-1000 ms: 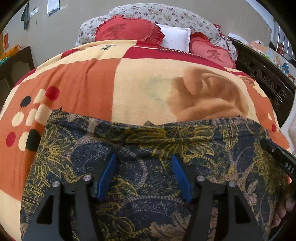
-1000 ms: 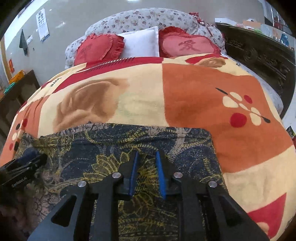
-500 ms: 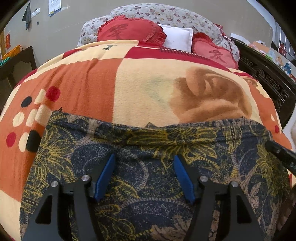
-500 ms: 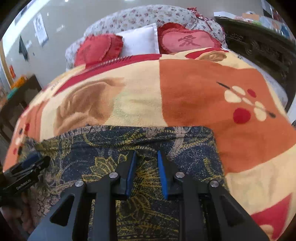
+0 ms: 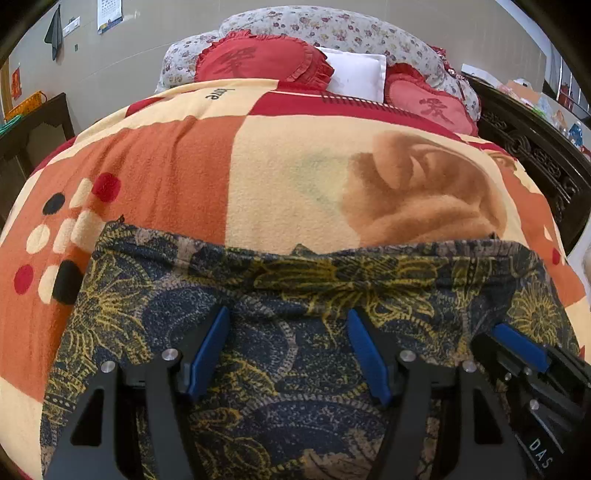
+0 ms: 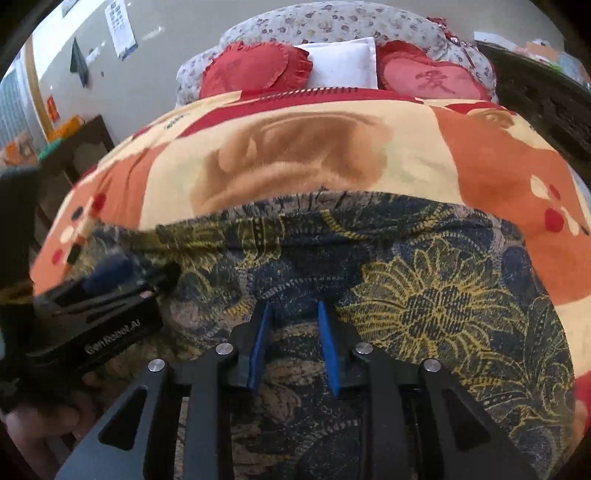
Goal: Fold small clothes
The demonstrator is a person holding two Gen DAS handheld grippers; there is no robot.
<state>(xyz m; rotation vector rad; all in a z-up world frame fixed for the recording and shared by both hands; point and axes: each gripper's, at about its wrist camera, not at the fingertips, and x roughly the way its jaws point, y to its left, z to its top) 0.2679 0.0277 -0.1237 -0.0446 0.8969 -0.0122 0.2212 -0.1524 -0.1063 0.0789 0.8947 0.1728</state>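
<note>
A dark floral garment (image 5: 288, 295) is spread flat on the patterned blanket (image 5: 288, 166) of a bed, at its near end; the left hand-held gripper (image 5: 288, 350) is held above it, blue pads wide apart, nothing gripped; the right hand-held gripper (image 6: 293, 343) is seen with jaws opening, cloth beneath them but not pinched; red heart cushions (image 5: 258, 62) are propped at the headboard.

Pretty homey bedroom, plain beige wall (image 5: 140, 55) with a paper calendar (image 5: 109, 14) stuck up, a dark carved wooden bed frame (image 5: 532, 147) on the right and a dark wooden side table (image 5: 33, 125) off left.
</note>
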